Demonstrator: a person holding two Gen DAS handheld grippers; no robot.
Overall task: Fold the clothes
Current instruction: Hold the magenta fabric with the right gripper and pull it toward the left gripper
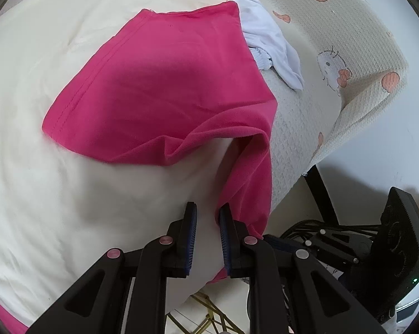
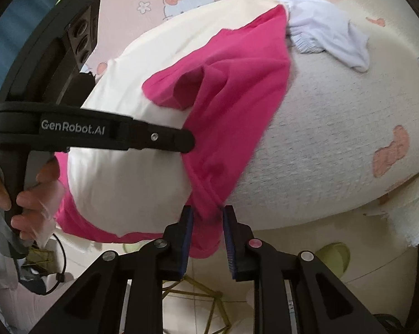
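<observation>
A pink garment (image 1: 164, 83) lies across a cream cloth (image 1: 42, 167) on the bed, and one end drapes over the near edge. More pink (image 2: 67, 217) shows under the cream cloth's near edge. My left gripper (image 1: 208, 220) points down beside that draped end, jaws close together, with cream cloth filling the narrow gap. The pink fold rests against its right finger. From the right wrist view the left gripper (image 2: 188, 140) meets the seam of pink and cream. My right gripper (image 2: 208, 217) stands open at the bed's edge, the hanging pink end (image 2: 206, 239) loose between its fingers.
A crumpled white garment (image 2: 326, 33) lies beyond the pink one on the cartoon-print bed cover (image 2: 334, 125). A hand (image 2: 28, 203) grips the left gripper's handle. Below the bed's edge are a tiled floor, a gold wire frame (image 2: 195, 297) and a green object (image 2: 334, 253).
</observation>
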